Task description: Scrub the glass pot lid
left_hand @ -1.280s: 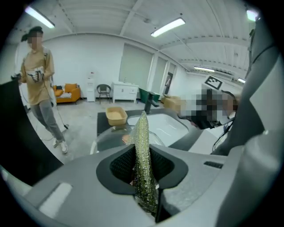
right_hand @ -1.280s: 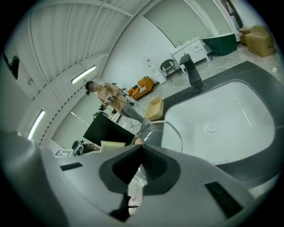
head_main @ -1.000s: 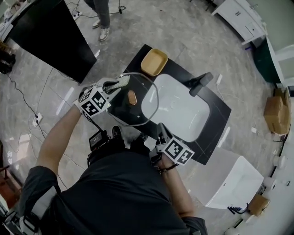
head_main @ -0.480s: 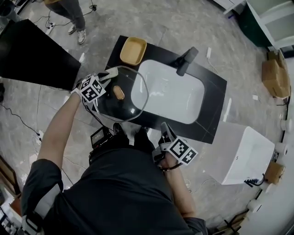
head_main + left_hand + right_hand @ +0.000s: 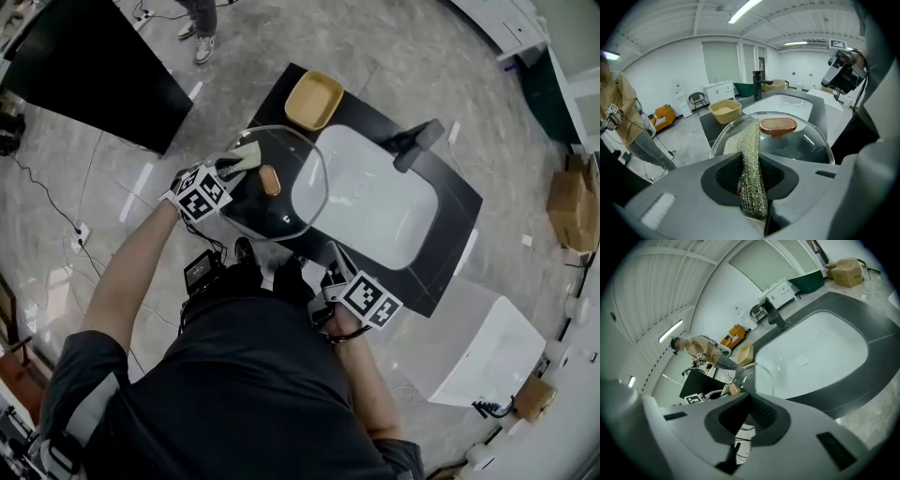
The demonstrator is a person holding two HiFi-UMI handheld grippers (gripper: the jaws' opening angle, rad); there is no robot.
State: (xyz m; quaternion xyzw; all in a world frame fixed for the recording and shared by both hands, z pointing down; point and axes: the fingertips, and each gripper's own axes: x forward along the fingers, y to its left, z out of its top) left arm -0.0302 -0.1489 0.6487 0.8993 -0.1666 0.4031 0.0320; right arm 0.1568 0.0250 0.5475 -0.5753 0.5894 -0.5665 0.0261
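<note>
A clear glass pot lid (image 5: 281,211) with a brown knob (image 5: 270,179) is held tilted over the counter's left end. My left gripper (image 5: 230,167) is shut on a pale green scrub cloth (image 5: 244,157), which lies against the lid's upper left rim. In the left gripper view the cloth (image 5: 750,140) runs out of the left gripper (image 5: 751,165) onto the lid (image 5: 808,145), just left of the knob (image 5: 778,125). My right gripper (image 5: 330,264) is shut on the lid's near rim. In the right gripper view the rim (image 5: 765,376) runs into the right gripper (image 5: 747,405).
A white sink basin (image 5: 375,206) with a black faucet (image 5: 417,145) sits in the black counter (image 5: 448,258). A tan dish (image 5: 314,100) stands at the counter's far left corner. A black panel (image 5: 94,66), a white bin (image 5: 487,361), a cardboard box (image 5: 574,208) and a bystander's legs (image 5: 199,26) surround it.
The cloth has shifted a little along the lid's upper left rim and back. The right gripper keeps its hold on the near rim. The head camera has swung.
</note>
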